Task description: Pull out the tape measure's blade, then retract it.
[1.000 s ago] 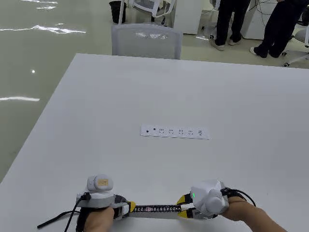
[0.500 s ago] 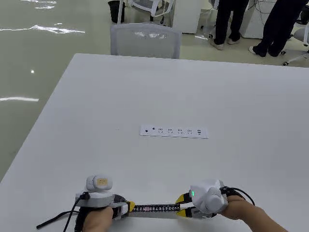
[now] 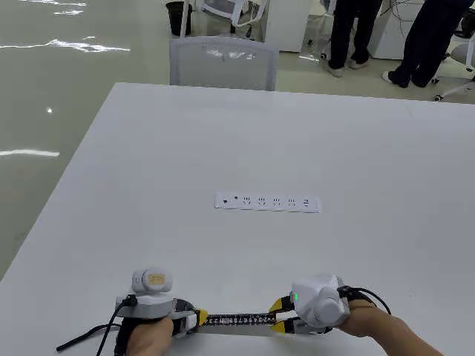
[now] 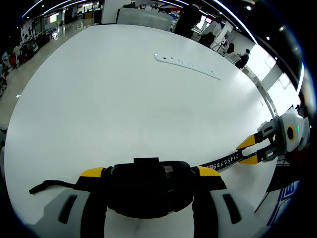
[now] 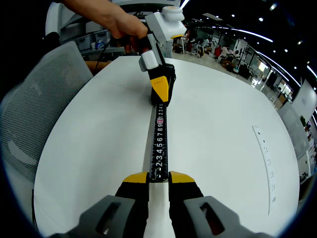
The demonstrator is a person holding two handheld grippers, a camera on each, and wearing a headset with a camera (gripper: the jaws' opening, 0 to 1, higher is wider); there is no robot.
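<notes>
Right gripper nearer left gripper; fingers clamped on blade (2–9) and case respectively

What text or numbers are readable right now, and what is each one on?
"2 3 4 5 6 7 8 9", a red box too small to read, then "1 2 3 4": on the tape blade, running from the right gripper toward the tape measure case.
Power strip: the markings by the sockets are too small to read.
Head view: the blade's digits are blurred.

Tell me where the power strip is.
In the head view, the power strip lies flat near the middle of the white table, beyond the stretched tape measure blade.
</notes>
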